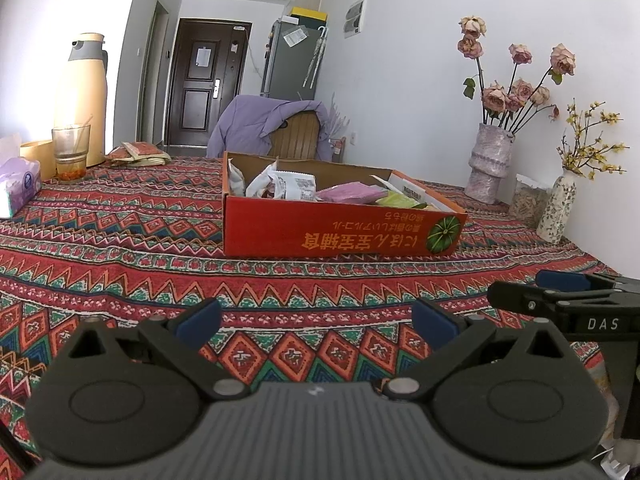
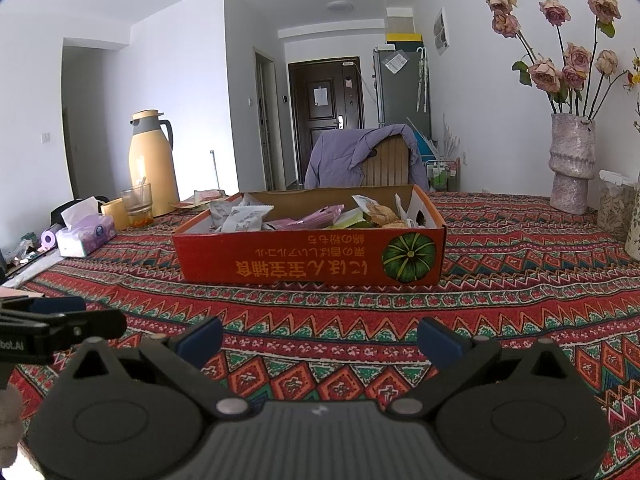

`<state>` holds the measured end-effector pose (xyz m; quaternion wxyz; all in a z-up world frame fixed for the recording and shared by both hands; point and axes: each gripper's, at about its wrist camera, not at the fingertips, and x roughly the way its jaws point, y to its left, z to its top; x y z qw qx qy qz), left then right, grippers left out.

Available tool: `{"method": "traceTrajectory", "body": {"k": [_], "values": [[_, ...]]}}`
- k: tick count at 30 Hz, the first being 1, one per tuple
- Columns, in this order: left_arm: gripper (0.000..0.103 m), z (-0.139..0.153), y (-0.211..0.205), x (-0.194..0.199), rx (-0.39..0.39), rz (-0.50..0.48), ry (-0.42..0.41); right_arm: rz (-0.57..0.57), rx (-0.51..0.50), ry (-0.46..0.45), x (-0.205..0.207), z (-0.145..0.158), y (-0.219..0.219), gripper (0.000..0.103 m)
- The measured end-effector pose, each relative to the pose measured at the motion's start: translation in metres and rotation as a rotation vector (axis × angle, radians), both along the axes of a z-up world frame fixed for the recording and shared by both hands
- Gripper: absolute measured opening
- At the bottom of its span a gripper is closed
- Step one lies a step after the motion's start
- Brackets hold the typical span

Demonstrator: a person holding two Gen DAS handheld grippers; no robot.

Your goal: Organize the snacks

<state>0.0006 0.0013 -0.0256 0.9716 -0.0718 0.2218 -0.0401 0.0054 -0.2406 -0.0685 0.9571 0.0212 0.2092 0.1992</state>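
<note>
I am in a lived-in home: a patterned tablecloth (image 2: 500, 280), a thermos jug (image 2: 152, 164), dried roses (image 2: 560, 64), a fridge (image 2: 400, 84) beside the entrance door (image 2: 324, 96).

Not much readable text here. The red cardboard box (image 2: 312, 256) straight ahead of both tongs has big yellow Japanese lettering printed upside down beside a green pumpkin picture, too inverted for me to transcribe. The right tongs' (image 1: 516, 292) black arm says "DAS". The left tongs' (image 2: 60, 316) arm shows "bot.AI", cut off at the edge.
</note>
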Motion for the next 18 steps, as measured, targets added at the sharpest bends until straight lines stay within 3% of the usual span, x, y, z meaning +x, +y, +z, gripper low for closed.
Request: {"method": "traceTrajectory", "body": {"k": [18], "values": [[0.103,-0.0004,0.0001,-0.0002,-0.002,-0.001,-0.001,0.0,-0.001,0.0,-0.0002,-0.0002,0.0002,0.103]]}}
